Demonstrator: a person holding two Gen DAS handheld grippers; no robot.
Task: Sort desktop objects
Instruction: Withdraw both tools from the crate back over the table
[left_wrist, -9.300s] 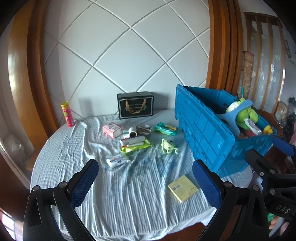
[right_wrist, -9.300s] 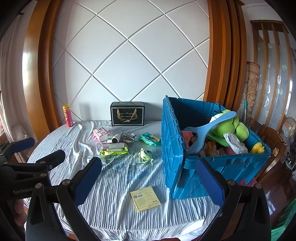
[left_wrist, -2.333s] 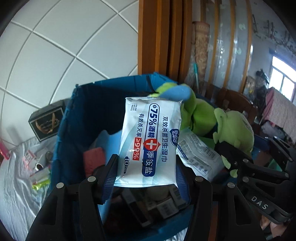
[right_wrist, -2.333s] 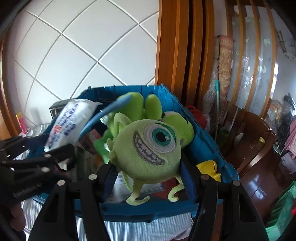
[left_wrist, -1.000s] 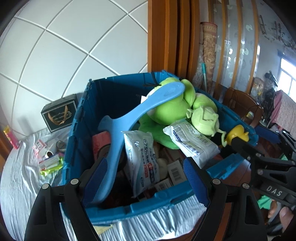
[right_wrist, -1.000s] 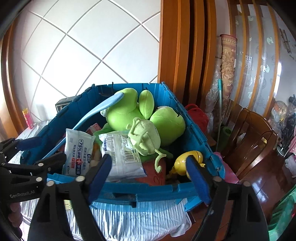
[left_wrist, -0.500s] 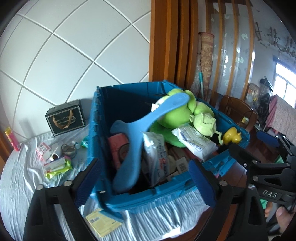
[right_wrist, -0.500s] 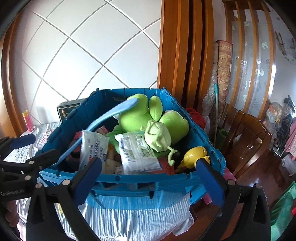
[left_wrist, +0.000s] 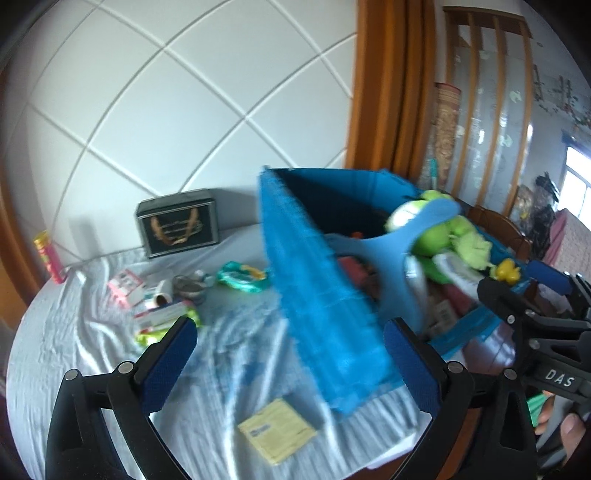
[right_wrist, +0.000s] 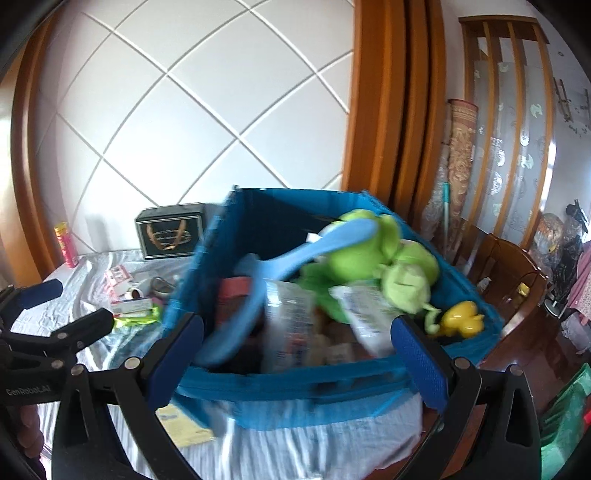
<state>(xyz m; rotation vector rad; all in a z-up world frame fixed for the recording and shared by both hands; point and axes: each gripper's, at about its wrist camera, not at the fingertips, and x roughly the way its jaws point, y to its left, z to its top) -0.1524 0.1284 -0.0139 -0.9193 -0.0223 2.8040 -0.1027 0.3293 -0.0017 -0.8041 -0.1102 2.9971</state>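
**Both grippers empty above the table, blue crate loaded**

The left gripper (left_wrist: 291, 354) points down at a slant over the cloth-covered table (left_wrist: 74, 354), its jaws spread wide with nothing between them. The right gripper (right_wrist: 295, 345) points down at the near rim of the blue crate (right_wrist: 295, 391), jaws likewise released and empty. A hand (left_wrist: 565, 432) shows at the lower right edge of the left wrist view, gripping the right gripper's handle. Both views are blurred.

The crate stands on the right part of the table, open at the top. Inside lie a green plush toy (right_wrist: 354, 258), a smaller green plush (right_wrist: 406, 291) against it, a yellow rubber duck (right_wrist: 461, 319) by the right wall, two white wipe packets (right_wrist: 291, 321) and a light blue hanger (right_wrist: 295, 266) slanting across the contents and over the rim.

Left of the crate, items lie loose on the cloth: a yellow notepad (left_wrist: 277, 430) near the front edge, a teal packet (left_wrist: 240, 277) just beside the crate wall, and a cluster of small boxes (left_wrist: 155, 299) farther left. A black box (left_wrist: 177, 227) stands at the back by the wall, and a pink and yellow tube (left_wrist: 48, 256) stands upright at the far left.
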